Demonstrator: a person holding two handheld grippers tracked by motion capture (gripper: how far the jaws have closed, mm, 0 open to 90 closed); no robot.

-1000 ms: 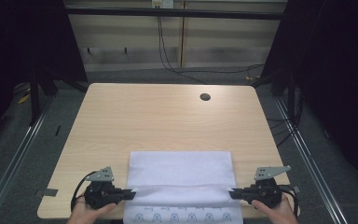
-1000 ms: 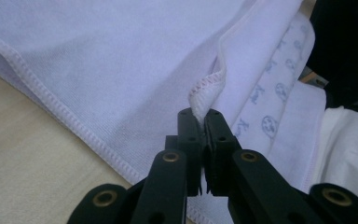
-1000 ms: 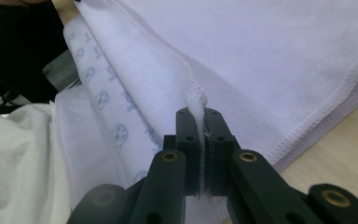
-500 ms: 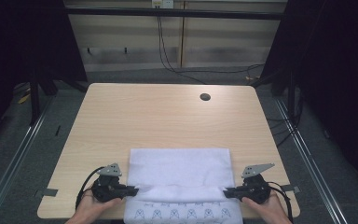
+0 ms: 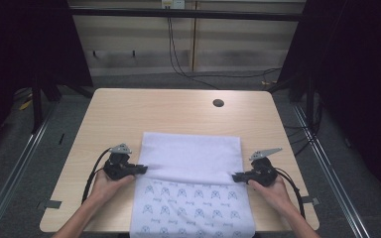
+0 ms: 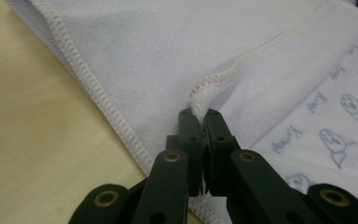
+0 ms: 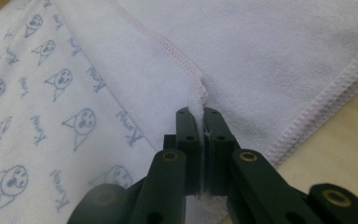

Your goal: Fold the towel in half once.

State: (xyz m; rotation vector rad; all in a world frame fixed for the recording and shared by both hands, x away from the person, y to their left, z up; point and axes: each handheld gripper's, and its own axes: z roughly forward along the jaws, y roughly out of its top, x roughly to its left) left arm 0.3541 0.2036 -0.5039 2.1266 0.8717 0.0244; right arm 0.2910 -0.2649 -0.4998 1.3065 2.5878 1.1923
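A fold of the white printed terry towel point(image 5: 192, 163) is under way, its hemmed edge pinched by the left gripper point(image 5: 140, 169) and right gripper point(image 5: 238, 176) low in the frame. Next, the edge should probably be laid down evenly and released.

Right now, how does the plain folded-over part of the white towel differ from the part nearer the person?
The plain white folded-over part is unprinted and lies farther from the person; the blue-printed near part carries small cartoon faces and reaches the table's front edge. Both are one towel, its folded hem pinched by the left tongs and right tongs.
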